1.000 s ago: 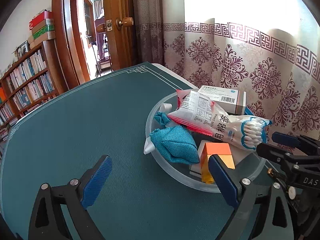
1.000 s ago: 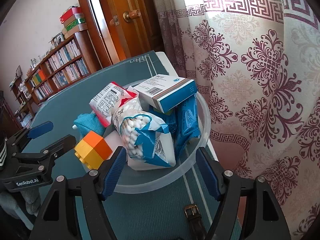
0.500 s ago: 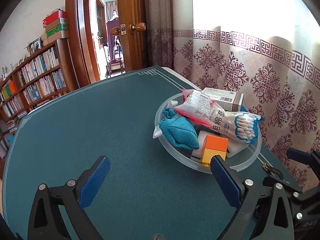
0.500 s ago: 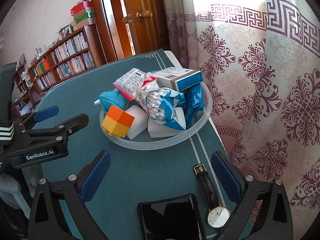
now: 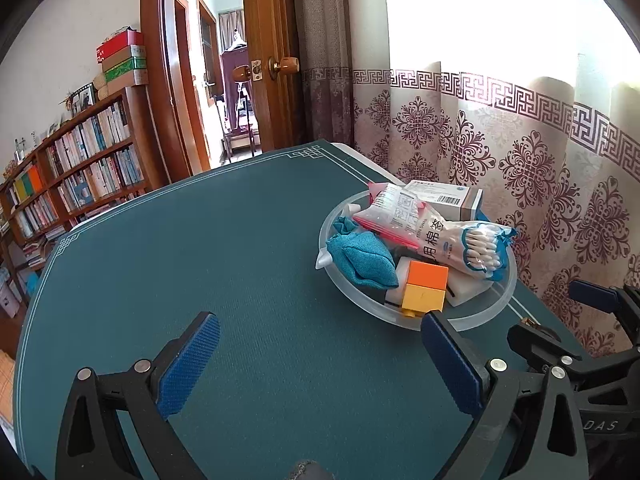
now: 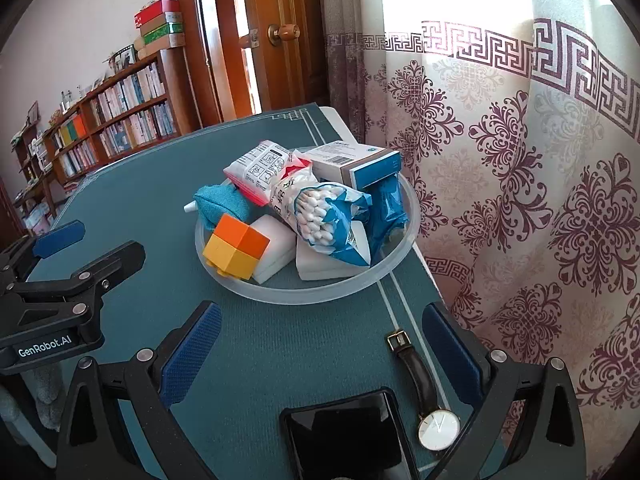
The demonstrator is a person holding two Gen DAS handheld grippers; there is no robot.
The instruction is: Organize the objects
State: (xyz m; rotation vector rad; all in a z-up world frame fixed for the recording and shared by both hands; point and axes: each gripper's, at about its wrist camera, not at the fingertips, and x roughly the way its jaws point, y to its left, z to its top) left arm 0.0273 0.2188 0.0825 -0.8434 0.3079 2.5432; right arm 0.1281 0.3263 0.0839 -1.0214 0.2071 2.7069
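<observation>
A clear plastic bowl (image 6: 280,292) (image 5: 492,312) sits near the table's right edge, heaped with an orange and yellow block (image 6: 236,246) (image 5: 426,288), a teal cloth pouch (image 6: 220,204) (image 5: 360,258), a bag of cotton swabs (image 6: 324,216) (image 5: 468,248), a white and blue box (image 6: 356,160) (image 5: 444,196), a pink-edged packet (image 6: 256,168) and white sponges (image 6: 276,252). My right gripper (image 6: 320,356) is open and empty, just short of the bowl. My left gripper (image 5: 320,360) is open and empty, left of the bowl.
A black phone (image 6: 344,436) and a wristwatch (image 6: 424,392) lie on the teal table mat (image 5: 200,260) between the right gripper's fingers. A patterned curtain (image 6: 520,160) hangs close behind the table's right edge. A bookshelf (image 5: 72,176) and an open door stand beyond.
Both grippers have drawn back from the bowl, which now looks smaller and farther. The right gripper's jaws have spread wider, and the phone and watch have come into view beneath it.
</observation>
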